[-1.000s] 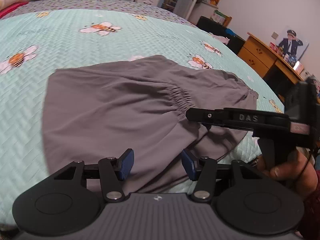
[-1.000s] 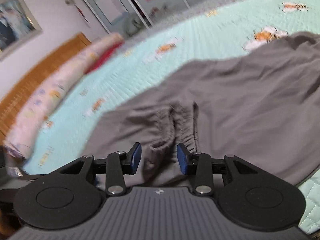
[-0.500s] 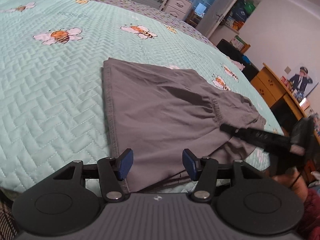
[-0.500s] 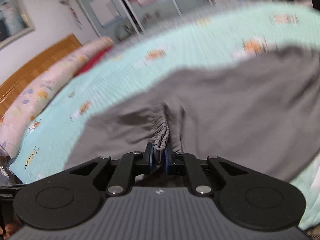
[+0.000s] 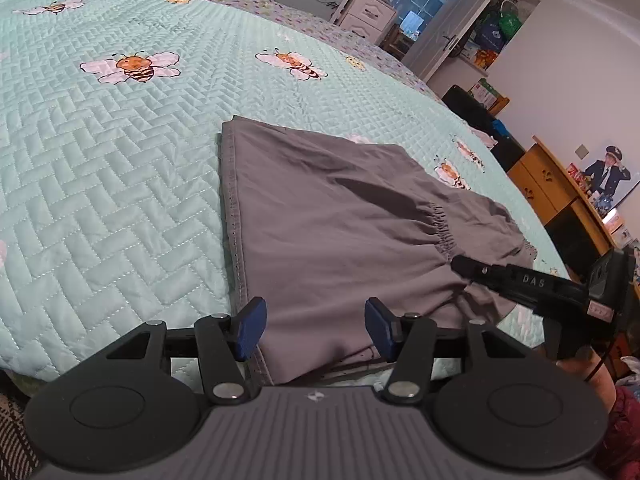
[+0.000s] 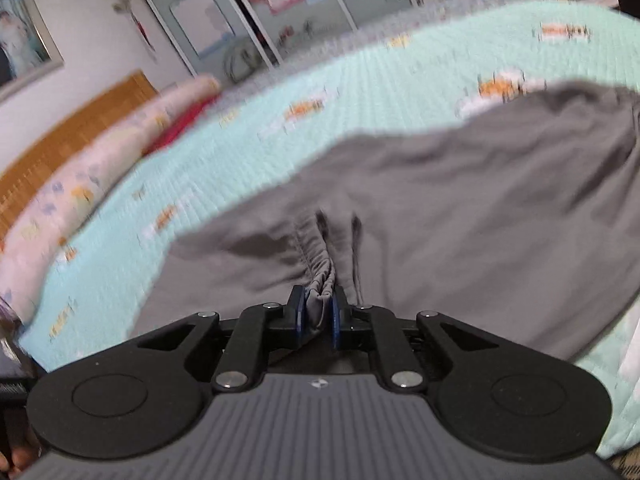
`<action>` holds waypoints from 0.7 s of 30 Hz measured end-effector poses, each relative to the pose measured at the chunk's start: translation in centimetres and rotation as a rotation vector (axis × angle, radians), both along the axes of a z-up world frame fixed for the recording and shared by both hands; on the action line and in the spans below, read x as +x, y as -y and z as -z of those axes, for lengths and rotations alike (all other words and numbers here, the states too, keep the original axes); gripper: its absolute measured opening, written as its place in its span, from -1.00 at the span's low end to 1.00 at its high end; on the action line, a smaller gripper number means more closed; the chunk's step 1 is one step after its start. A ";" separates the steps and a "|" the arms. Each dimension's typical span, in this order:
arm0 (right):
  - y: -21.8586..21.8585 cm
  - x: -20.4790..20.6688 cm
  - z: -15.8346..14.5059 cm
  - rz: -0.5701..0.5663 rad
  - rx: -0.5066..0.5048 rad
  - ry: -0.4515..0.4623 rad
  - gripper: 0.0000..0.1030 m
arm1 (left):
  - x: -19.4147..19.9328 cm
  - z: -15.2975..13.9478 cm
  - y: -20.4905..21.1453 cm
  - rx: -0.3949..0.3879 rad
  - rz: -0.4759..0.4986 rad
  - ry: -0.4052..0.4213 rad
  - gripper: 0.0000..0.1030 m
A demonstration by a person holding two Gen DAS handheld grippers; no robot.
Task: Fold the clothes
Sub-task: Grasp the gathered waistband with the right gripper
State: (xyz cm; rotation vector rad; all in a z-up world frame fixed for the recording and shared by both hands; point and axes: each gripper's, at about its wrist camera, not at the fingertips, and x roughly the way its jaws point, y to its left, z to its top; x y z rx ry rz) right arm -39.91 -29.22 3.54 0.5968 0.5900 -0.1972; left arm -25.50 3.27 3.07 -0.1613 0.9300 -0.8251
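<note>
Near the front edge of the bed (image 5: 120,200), on its mint quilt with bee prints, lie grey shorts (image 5: 340,232), spread flat. Right gripper (image 6: 316,314) has just closed its blue pads (image 6: 297,312) onto the gathered elastic waistband (image 6: 320,280), pinching a bunched fold. Left gripper (image 5: 316,330) hovers with fingers spread over the shorts' near hem corner, gripping nothing.

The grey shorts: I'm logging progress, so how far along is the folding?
Early. The grey elastic-waist shorts lie flat on the mint bee-print quilt. The right gripper has just closed on the gathered waistband; the left gripper is open at the hem corner. No fold shows.
</note>
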 end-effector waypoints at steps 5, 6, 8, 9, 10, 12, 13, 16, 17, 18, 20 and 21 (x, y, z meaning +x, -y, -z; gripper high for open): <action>0.6 -0.2 -0.1 -0.015 0.066 0.035 -0.35 | 0.4 0.2 -0.4 0.009 -0.020 -0.011 0.12; 0.7 0.0 -0.2 -0.021 0.069 0.039 -0.16 | 0.4 0.3 -0.5 0.007 -0.023 -0.014 0.12; 1.0 0.6 -0.5 -0.034 0.058 0.041 0.08 | 0.4 0.5 -0.6 0.002 -0.031 -0.025 0.13; 1.1 1.1 -0.6 -0.041 0.048 0.035 0.11 | 0.5 0.5 -0.6 0.003 -0.033 -0.027 0.13; 1.2 1.5 -0.7 -0.046 0.041 0.031 0.12 | 0.5 0.5 -0.7 0.003 -0.033 -0.028 0.13; 1.6 2.5 -0.5 -0.053 0.050 0.025 0.12 | 0.5 0.6 -0.8 0.004 -0.035 -0.030 0.13; 1.9 2.9 -0.4 -0.056 0.059 0.024 0.12 | 0.6 0.6 -0.8 0.004 -0.037 -0.032 0.13; 2.4 4.1 -0.6 -0.067 0.050 0.015 0.11 | 0.5 0.6 -0.9 0.004 -0.041 -0.036 0.13; 2.3 4.2 -0.9 -0.070 0.030 0.018 0.11 | 0.5 0.6 -1.0 0.003 -0.043 -0.037 0.13; 2.1 4.1 -1.3 -0.077 0.006 0.026 0.11 | 0.5 0.6 -1.1 0.001 -0.045 -0.037 0.13; 1.4 4.2 -2.2 -0.095 -0.075 0.024 0.11 | 0.6 0.6 -1.2 -0.001 -0.044 -0.039 0.14; 0.9 4.3 -2.6 -0.107 -0.128 0.023 0.11 | 0.6 0.6 -1.1 -0.001 -0.043 -0.038 0.14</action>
